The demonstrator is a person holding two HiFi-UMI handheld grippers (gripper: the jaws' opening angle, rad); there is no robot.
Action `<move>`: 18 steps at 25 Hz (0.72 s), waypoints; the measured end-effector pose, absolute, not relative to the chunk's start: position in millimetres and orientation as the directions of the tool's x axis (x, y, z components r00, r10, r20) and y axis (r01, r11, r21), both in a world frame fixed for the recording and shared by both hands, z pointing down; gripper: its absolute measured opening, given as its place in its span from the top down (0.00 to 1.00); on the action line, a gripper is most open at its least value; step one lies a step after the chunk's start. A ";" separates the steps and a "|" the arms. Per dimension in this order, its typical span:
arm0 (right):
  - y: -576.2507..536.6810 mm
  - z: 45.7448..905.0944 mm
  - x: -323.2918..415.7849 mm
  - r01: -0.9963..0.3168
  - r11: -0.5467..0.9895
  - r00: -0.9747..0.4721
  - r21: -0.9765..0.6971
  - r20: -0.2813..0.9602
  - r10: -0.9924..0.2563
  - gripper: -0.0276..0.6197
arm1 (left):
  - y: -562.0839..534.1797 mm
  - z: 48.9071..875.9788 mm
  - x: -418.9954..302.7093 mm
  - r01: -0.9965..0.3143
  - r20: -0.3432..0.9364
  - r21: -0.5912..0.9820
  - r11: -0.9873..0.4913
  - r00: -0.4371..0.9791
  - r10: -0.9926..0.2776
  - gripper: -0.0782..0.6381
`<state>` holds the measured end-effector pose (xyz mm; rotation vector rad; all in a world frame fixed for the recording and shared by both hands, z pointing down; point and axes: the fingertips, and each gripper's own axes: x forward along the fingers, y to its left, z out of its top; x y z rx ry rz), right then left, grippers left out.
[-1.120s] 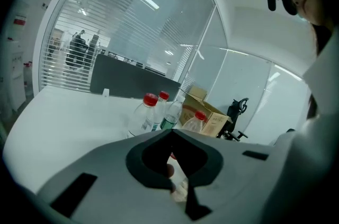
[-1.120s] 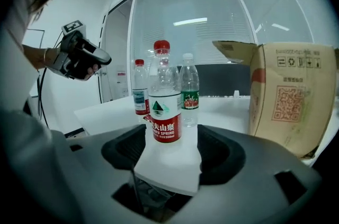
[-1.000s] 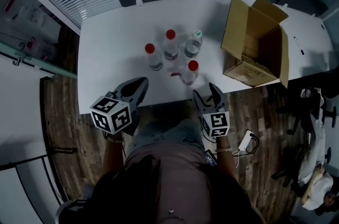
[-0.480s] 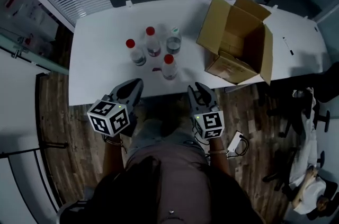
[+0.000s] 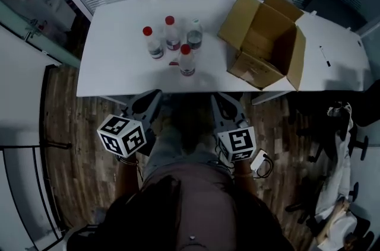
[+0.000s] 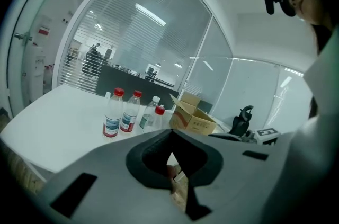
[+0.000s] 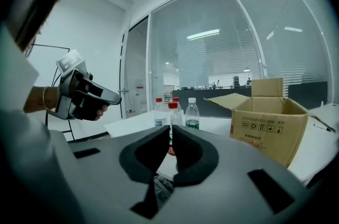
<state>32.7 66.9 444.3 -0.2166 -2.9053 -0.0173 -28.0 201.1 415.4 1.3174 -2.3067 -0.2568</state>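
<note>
The left claw (image 5: 147, 104), lower left of centre in the head view, hangs off the near edge of the white bench (image 5: 113, 60). Its jaws are closed tip to tip on nothing. Four clear plastic water bottles (image 5: 170, 33) stand clustered at upper centre. The nearest red-capped bottle (image 5: 186, 60) stands alone in front, well apart from both claws. The right claw (image 5: 228, 107), just right of centre, is all but closed, only a slit showing, and empty. The open brown cardboard box (image 5: 264, 42) sits at upper right. The nearest red-capped bottle looks tall and light. A good approach would likely spread the jaws wide first, come in level, and close on its labelled middle.
</note>
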 end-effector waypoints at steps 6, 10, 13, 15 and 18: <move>68.1 430.1 67.8 0.147 0.988 -0.965 -0.053 0.213 0.155 0.90 | 205.1 410.1 7.9 -0.761 0.293 0.347 0.548 -0.467 -0.834 0.88; 65.4 418.3 86.6 0.141 0.989 -0.972 -0.042 0.183 0.146 0.91 | 209.5 405.3 27.6 -0.751 0.278 0.335 0.568 -0.497 -0.822 0.88; 64.6 408.9 95.5 0.132 0.990 -0.976 -0.052 0.169 0.139 0.91 | 211.7 403.0 37.3 -0.744 0.272 0.324 0.585 -0.519 -0.810 0.88; 64.7 404.5 99.2 0.128 0.990 -0.977 -0.053 0.163 0.135 0.92 | 212.5 400.7 42.3 -0.742 0.263 0.322 0.588 -0.526 -0.809 0.88; 64.5 399.2 101.9 0.123 0.992 -0.979 -0.022 0.159 0.125 0.92 | 212.5 395.8 48.3 -0.750 0.249 0.316 0.581 -0.526 -0.813 0.88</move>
